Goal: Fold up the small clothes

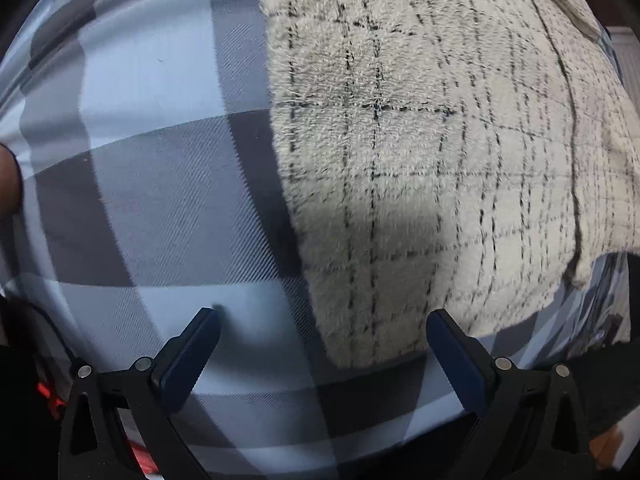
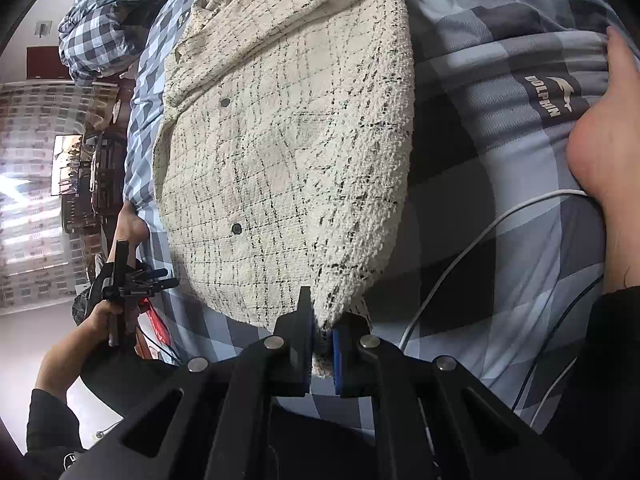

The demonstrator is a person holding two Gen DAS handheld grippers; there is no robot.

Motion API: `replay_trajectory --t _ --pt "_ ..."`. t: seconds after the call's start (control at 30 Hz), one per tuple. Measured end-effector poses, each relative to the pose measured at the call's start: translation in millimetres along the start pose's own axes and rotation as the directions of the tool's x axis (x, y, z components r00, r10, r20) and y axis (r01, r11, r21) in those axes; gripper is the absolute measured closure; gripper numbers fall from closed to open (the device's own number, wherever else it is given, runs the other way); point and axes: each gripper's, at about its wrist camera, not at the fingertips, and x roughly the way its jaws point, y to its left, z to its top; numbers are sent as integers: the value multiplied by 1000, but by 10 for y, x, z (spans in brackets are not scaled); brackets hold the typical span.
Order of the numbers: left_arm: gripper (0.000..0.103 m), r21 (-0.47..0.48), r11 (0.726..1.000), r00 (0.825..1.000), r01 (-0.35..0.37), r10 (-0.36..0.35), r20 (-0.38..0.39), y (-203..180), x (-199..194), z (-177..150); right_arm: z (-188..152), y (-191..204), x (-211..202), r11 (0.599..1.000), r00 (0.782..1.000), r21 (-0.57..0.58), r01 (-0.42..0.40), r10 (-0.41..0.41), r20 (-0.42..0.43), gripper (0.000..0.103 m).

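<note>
— While the right claw [image 2: 322, 344] pointed down at the bed, what did it have between its fingers?

— It was clamped tight on the near corner of the cream tweed jacket [image 2: 280, 152], a fuzzy piece with a thin black check and dark buttons. From that pinched corner the jacket spread away ahead of the claw, lying flat on the grey and blue checked bedsheet [image 2: 500, 208].

— And the left claw [image 1: 320, 356]?

— It stood wide, with nothing between its blue pads [image 1: 188, 356]. The jacket's edge [image 1: 420, 160] lay just ahead of it and toward its right finger, but the pads were not touching the cloth; mostly bare checked bedsheet [image 1: 140, 160] showed in the gap and to its left.

— Could the left claw be seen from the other side?

— Yes, from the right wrist view it showed off to the left of the right claw [image 2: 136, 280], beside the jacket's far edge, gripped by a hand [image 2: 100, 316].

— Anything else close by?

— To the right of the right claw a white cable [image 2: 460, 248] ran across the sheet, and beyond it a bare foot [image 2: 604, 140] rested by a printed DOLPHIN label [image 2: 548, 94]. A bundle of checked bedding [image 2: 100, 36] sat well beyond the jacket, up to the left.
</note>
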Motion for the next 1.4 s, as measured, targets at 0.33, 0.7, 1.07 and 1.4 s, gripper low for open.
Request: replay_trajectory --t 0.33,0.7,1.07,1.4 --pt "99 45 999 1000 -9 9 1 -347 117 -12 3 54 -13 1000 1000 -21 7 -7 9 99" --pt "100 54 950 941 308 -312 131 -693 -679 -617 -239 -67 -139 988 993 106 -114 112 23 99" --pt "100 82 916 893 392 -401 204 -428 -1272 -914 -652 -5 -450 985 989 107 -134 127 71 99" --pt "100 139 848 759 512 -522 390 -197 -2416 -1655 -1027 170 -951 990 993 82 -116 116 2 99"
